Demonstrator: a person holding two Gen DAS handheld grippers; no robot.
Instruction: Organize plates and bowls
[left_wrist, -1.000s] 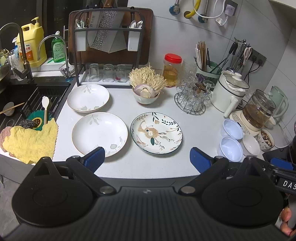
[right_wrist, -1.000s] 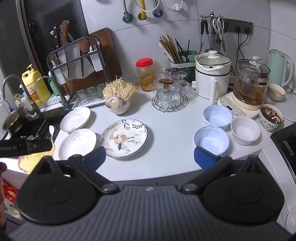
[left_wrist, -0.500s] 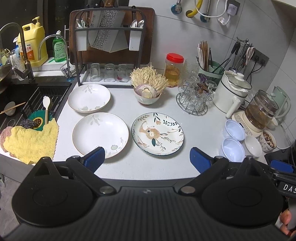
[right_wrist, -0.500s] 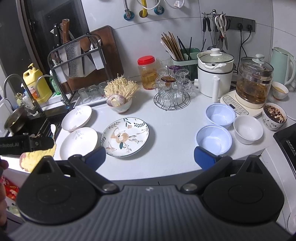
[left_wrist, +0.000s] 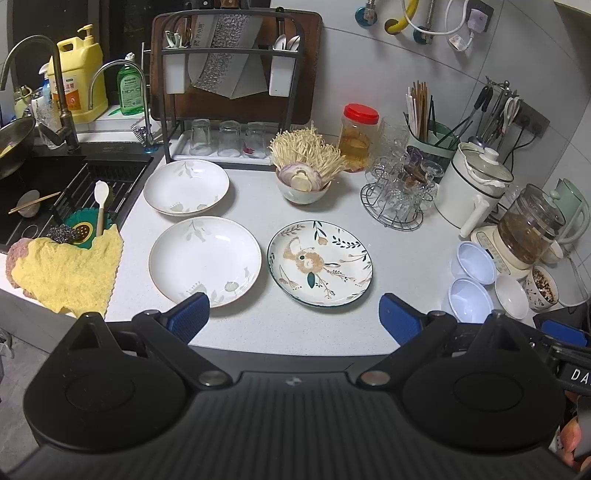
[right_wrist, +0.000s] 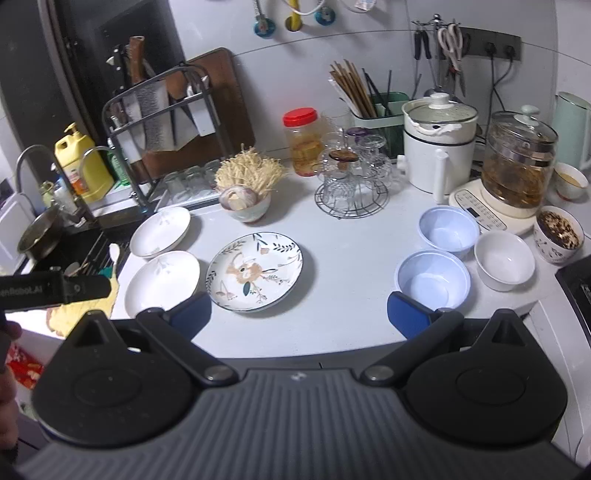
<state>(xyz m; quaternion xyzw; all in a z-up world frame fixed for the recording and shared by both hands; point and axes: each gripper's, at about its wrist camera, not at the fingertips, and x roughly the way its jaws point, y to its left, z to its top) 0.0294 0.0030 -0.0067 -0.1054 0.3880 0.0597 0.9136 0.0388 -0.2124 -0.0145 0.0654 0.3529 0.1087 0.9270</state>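
Left gripper (left_wrist: 293, 314) jaws wide apart, empty, hanging above the counter (left_wrist: 303, 332) front edge. Right gripper (right_wrist: 299, 312) likewise spread, holding nothing. 2 white plates (left_wrist: 205, 256) (left_wrist: 185, 186) sit one behind the other near the sink (left_wrist: 44, 184); floral plate (left_wrist: 320, 263) just beside the nearer one. 2 blue bowls (right_wrist: 433, 280) (right_wrist: 448, 228) and a white bowl (right_wrist: 504, 260) cluster at right by the kettle base (right_wrist: 491, 216). Bowls possibly touching, hard to tell. Yellow cloth (left_wrist: 70, 269) at counter's left edge.
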